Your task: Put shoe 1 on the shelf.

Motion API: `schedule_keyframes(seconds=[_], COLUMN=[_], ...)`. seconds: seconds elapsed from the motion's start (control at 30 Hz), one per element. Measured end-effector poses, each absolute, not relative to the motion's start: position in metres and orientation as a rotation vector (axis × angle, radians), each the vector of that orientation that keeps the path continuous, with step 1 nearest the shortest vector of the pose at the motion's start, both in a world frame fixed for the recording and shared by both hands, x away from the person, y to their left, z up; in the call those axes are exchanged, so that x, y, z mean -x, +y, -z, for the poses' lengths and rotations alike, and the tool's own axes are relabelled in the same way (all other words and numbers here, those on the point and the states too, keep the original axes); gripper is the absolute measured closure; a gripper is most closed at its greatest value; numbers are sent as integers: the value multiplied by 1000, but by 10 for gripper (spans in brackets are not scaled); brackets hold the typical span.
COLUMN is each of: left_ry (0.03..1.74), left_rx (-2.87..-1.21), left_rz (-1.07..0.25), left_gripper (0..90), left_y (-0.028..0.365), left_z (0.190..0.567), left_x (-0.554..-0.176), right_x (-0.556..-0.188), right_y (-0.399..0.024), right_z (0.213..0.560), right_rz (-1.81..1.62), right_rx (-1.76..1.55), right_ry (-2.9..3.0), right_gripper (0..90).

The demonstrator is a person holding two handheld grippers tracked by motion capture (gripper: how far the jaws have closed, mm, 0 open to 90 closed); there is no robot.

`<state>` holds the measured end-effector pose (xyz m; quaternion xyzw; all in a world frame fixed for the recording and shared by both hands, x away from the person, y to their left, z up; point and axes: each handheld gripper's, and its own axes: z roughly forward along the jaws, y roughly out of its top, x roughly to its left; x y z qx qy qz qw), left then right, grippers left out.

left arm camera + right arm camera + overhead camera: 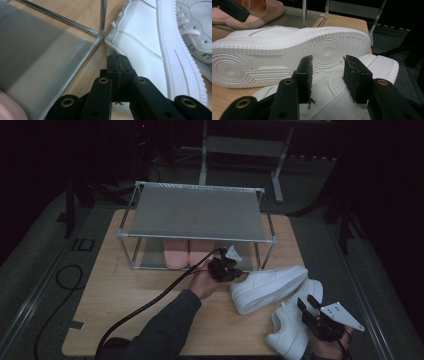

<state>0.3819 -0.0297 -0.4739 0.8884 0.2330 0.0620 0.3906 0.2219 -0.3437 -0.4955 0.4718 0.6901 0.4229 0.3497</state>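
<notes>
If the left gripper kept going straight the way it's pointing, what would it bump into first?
Most likely the white leather sneaker lying on its side. The left gripper, jaws shut with nothing between them, already has its tips at the shoe's heel end; whether they touch is hard to tell. The grey metal shoe rack stands just beside.

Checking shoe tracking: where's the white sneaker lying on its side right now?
In the high view the tipped white sneaker lies right of table centre, just in front of the shoe rack, its heel at the left gripper, the other sneaker beside it.

High view overhead, forward-down; both tongs cameras close, sharing the tipped white sneaker (150,45).
</notes>
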Motion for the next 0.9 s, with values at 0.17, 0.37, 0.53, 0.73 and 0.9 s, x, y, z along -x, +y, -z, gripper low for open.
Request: schedule_keyframes(seconds=[0.17, 0.37, 0.53, 0.73, 0.9], left_ry=[597, 609, 605, 585, 582], left_rx=[-2275, -2287, -2294, -2309, -2312], left_rz=[-154, -138, -125, -107, -96], left_gripper=[897, 897, 896, 896, 896], left_y=[-34, -38, -40, -47, -52], left_z=[479, 485, 487, 490, 493], left_x=[-386, -391, -393, -392, -391], right_x=[-222, -222, -222, -220, -219], right_y=[-344, -344, -344, -344, -342], right_z=[496, 496, 496, 497, 497], right_rz=[-1096, -1095, -1095, -1090, -1072], right_rx=[-1221, -1221, -1217, -1212, -1200], right_ry=[1787, 1786, 1786, 1782, 1784], right_gripper=[583, 583, 583, 583, 582])
